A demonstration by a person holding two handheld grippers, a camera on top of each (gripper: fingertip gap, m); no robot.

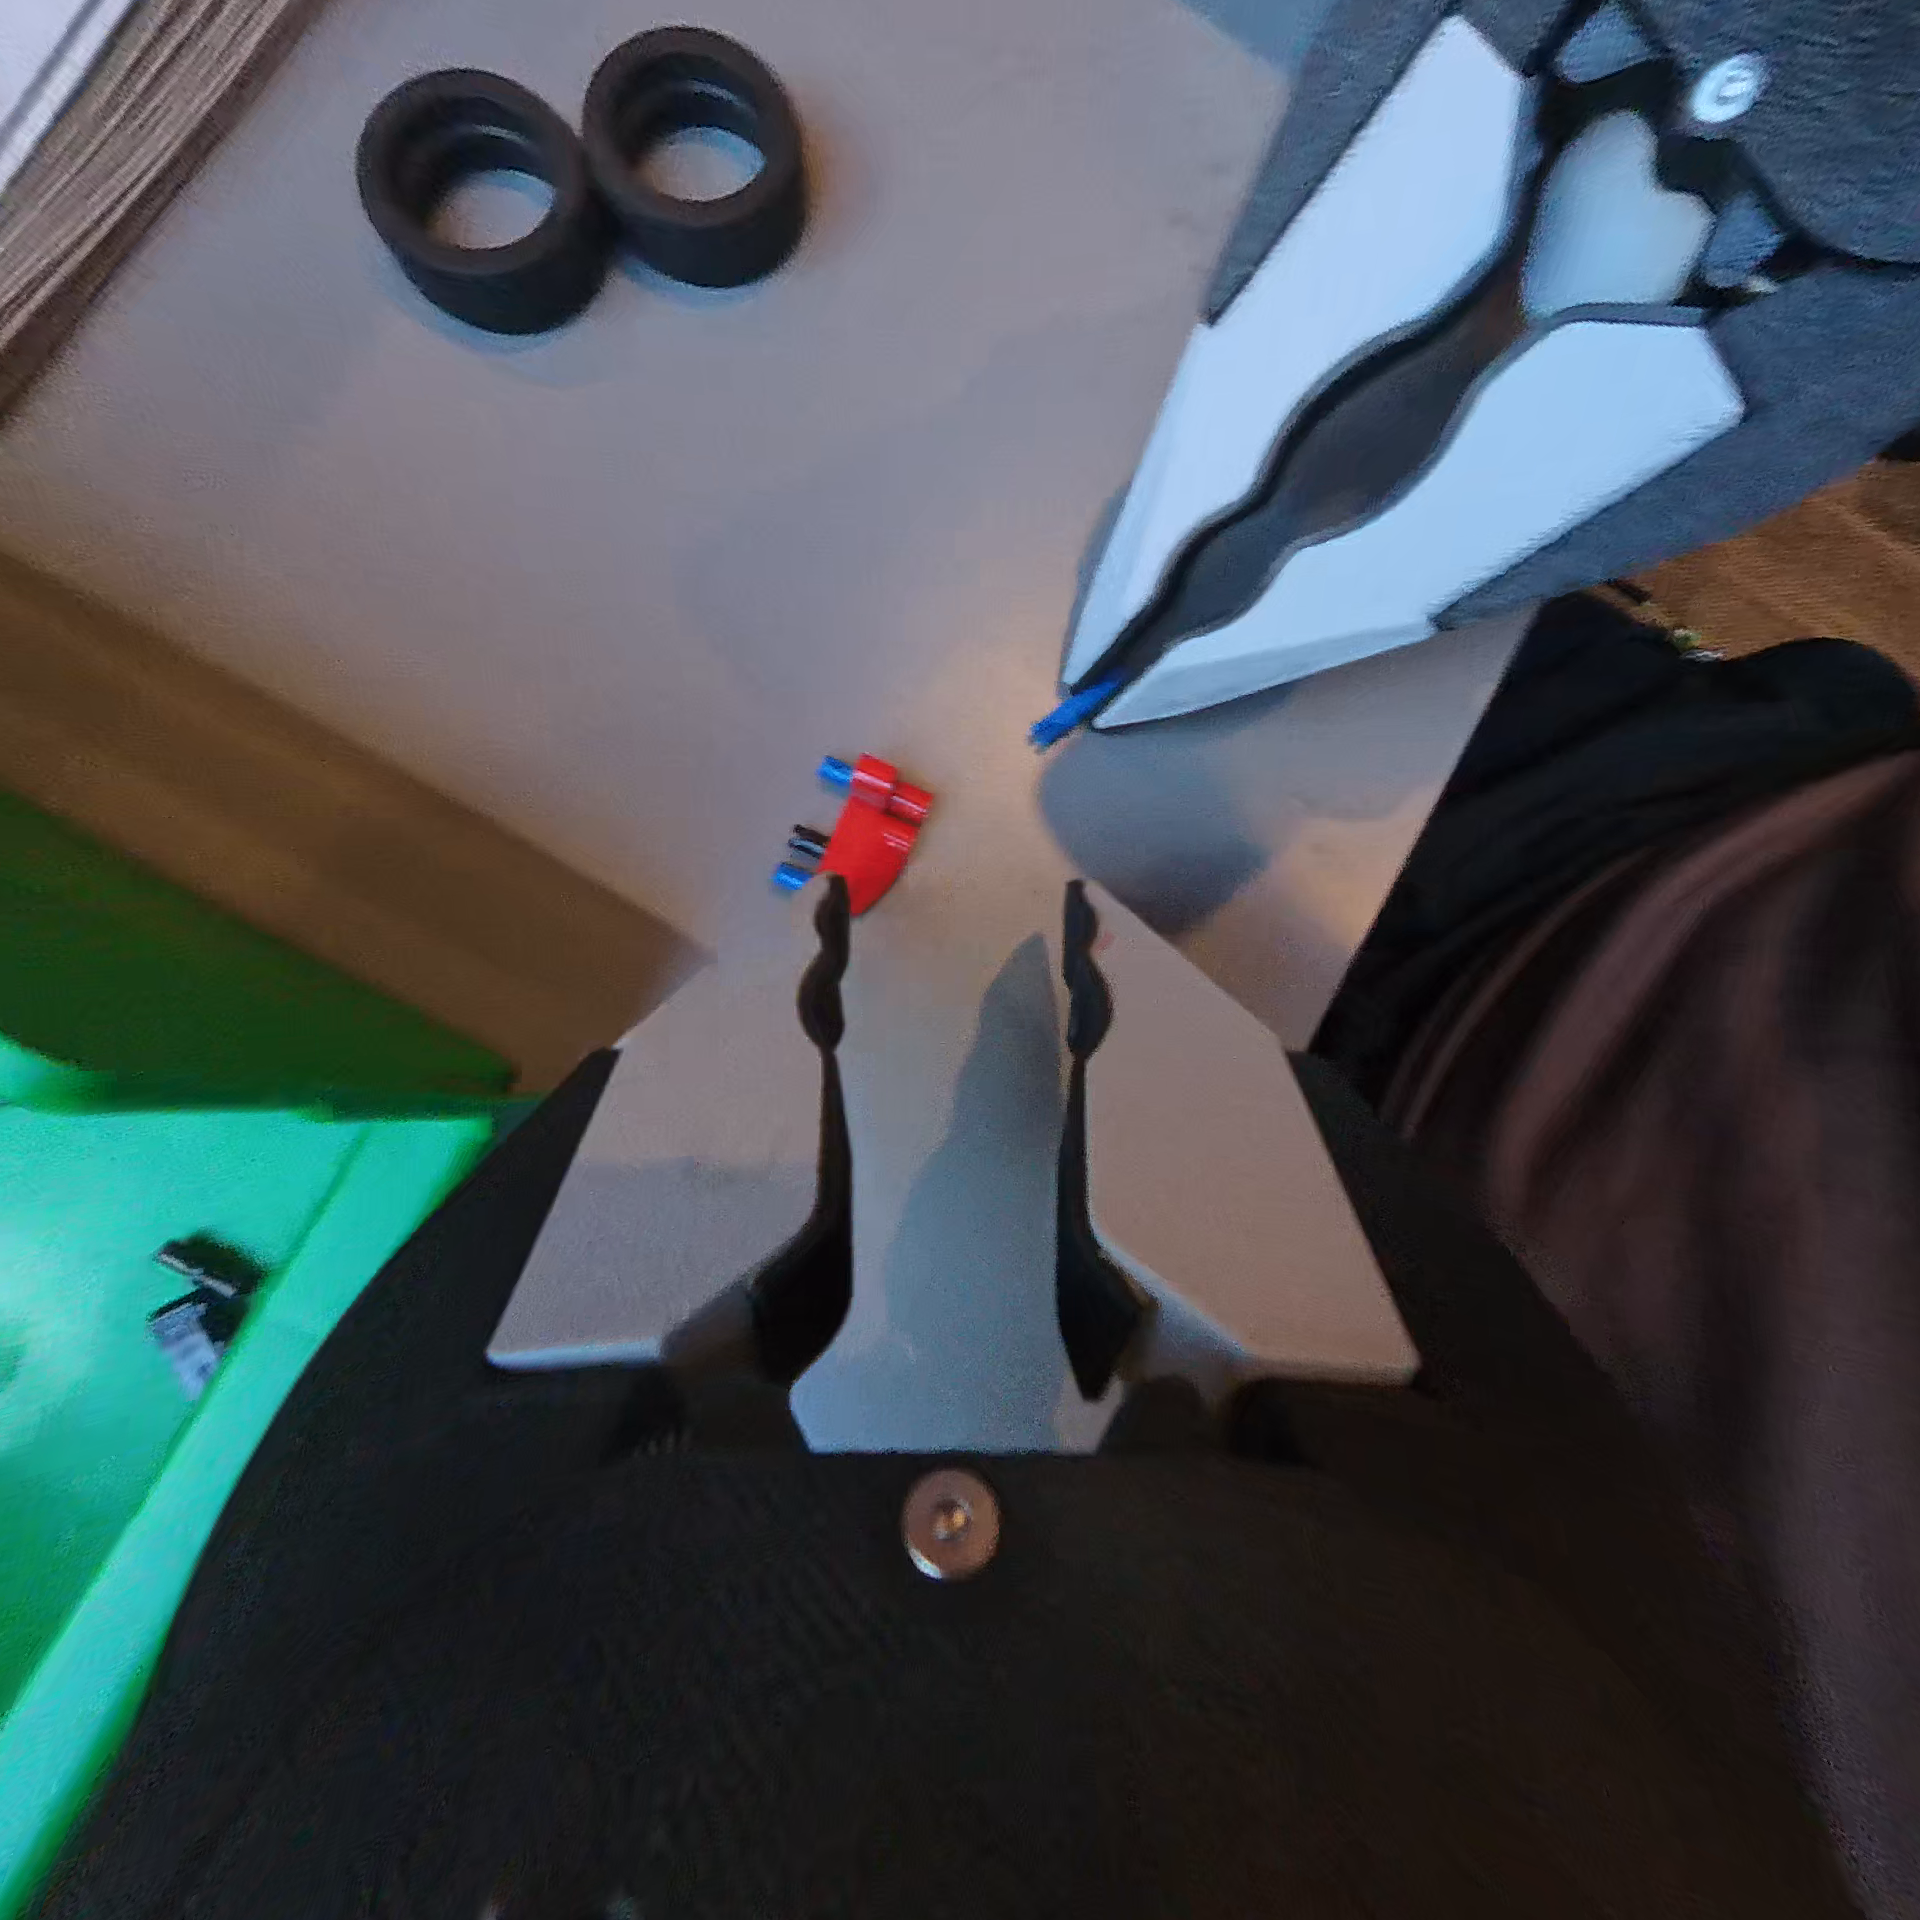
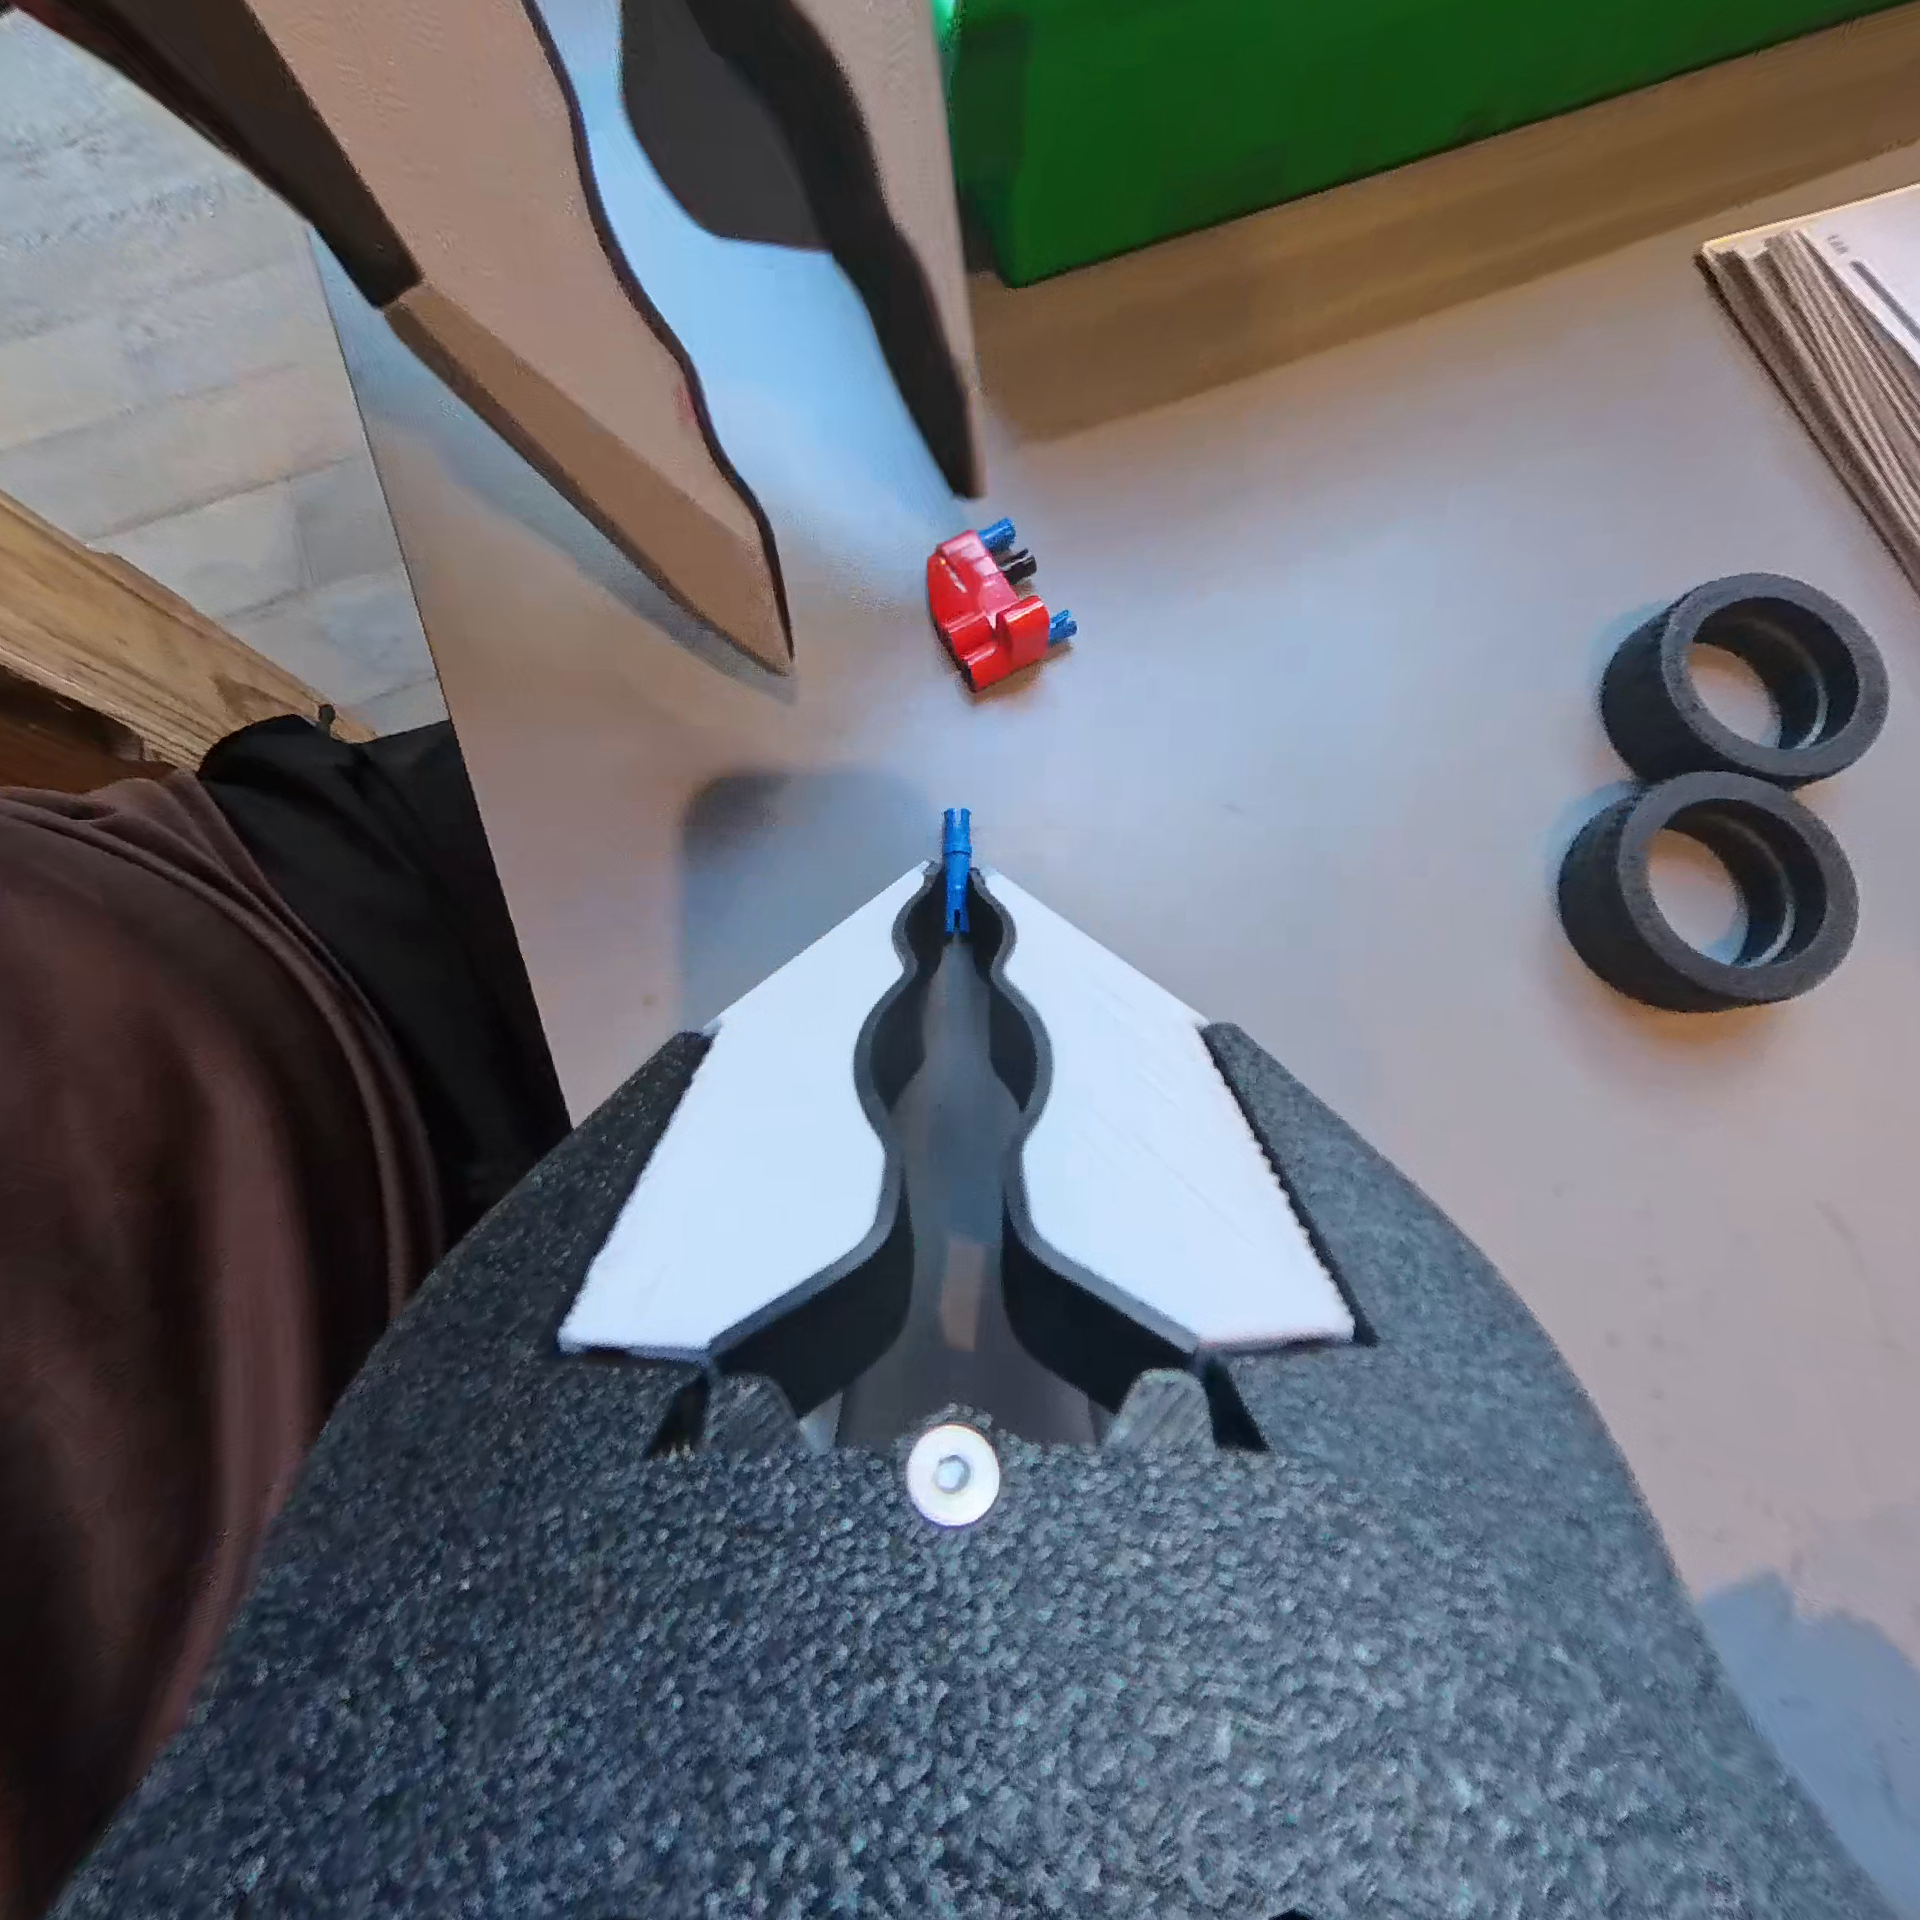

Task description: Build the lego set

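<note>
right gripper [image 2: 953,883] pinches blue pin [image 2: 953,862] at its tips | left gripper [image 1: 951,899] gapes empty beside red piece [image 1: 871,831] on table [image 1: 675,520]; small, light, rigid, slippery; grip flat sides

Both wrist views, facing, share the red piece [image 1: 868,831], seemingly close.

Bare table [image 2: 1299,727] rings the red piece [image 2: 987,613]; tires [image 2: 1725,790] lie well apart.
</note>
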